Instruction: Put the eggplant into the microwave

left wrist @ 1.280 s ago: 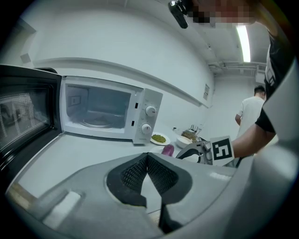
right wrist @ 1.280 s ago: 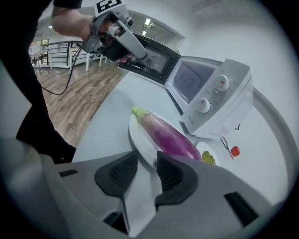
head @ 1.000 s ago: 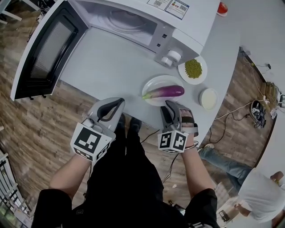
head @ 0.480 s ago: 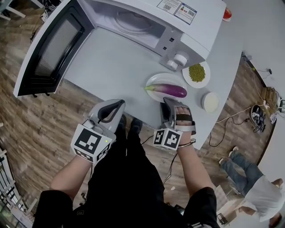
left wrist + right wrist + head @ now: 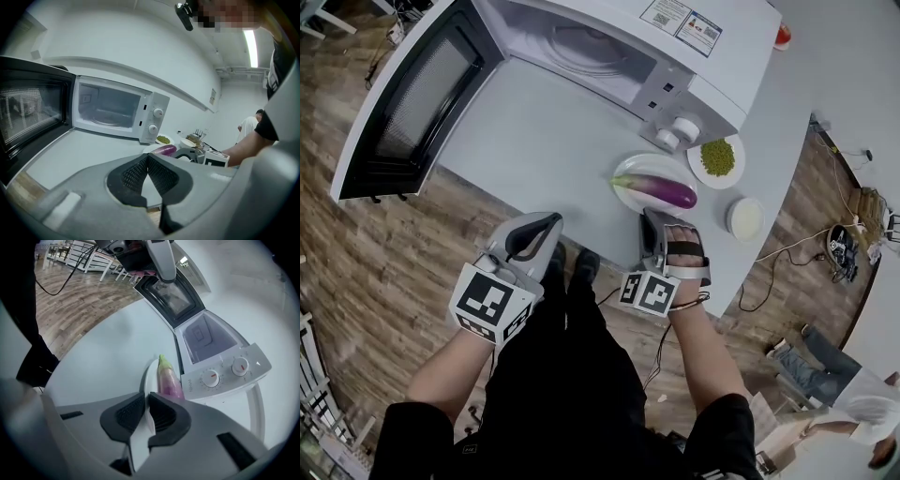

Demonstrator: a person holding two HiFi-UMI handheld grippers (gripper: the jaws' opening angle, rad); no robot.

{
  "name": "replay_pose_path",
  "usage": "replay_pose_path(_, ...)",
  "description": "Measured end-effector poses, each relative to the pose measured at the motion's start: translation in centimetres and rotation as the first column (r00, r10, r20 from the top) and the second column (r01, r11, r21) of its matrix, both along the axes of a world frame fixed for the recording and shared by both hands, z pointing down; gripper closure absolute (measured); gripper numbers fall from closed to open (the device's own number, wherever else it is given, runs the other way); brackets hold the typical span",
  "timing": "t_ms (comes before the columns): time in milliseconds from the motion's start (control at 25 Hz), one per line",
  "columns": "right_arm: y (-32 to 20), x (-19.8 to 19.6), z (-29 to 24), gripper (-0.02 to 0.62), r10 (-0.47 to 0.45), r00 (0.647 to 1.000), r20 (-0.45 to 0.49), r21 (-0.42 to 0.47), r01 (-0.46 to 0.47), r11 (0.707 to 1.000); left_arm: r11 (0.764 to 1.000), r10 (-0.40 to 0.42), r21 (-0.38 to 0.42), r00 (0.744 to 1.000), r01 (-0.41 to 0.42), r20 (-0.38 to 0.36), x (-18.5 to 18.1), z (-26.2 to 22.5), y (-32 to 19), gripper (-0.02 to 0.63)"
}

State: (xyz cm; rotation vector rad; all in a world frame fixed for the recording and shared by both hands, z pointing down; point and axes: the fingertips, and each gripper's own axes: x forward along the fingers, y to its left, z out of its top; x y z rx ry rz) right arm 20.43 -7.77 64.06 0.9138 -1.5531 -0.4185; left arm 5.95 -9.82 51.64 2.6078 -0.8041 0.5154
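The microwave (image 5: 609,47) stands open. In front of it, the left gripper (image 5: 551,219) is closed on nothing. The right gripper (image 5: 649,216) has just been closing and now pinches the rim of the plate (image 5: 639,160). The eggplant (image 5: 661,190) lies on that plate, just in front of the microwave's knobs (image 5: 680,131).

Left gripper (image 5: 148,157) jaws together — eggplant (image 5: 164,150) beyond, apparently just beside the open microwave (image 5: 112,108).

Lab-like room staged as kitchen: microwave (image 5: 581,47) on grey table (image 5: 534,131), cables (image 5: 839,234) across wood floor (image 5: 356,244).
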Motion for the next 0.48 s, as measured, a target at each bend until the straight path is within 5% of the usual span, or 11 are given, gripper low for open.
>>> replay_pose_path(480,0.99,-0.44,-0.31,0.566,-0.019,0.998,-0.056,0.094,0.025,0.995,1.000,0.006,0.007,1.000,-0.006,0.001,0.08,-0.25,0.57,0.598)
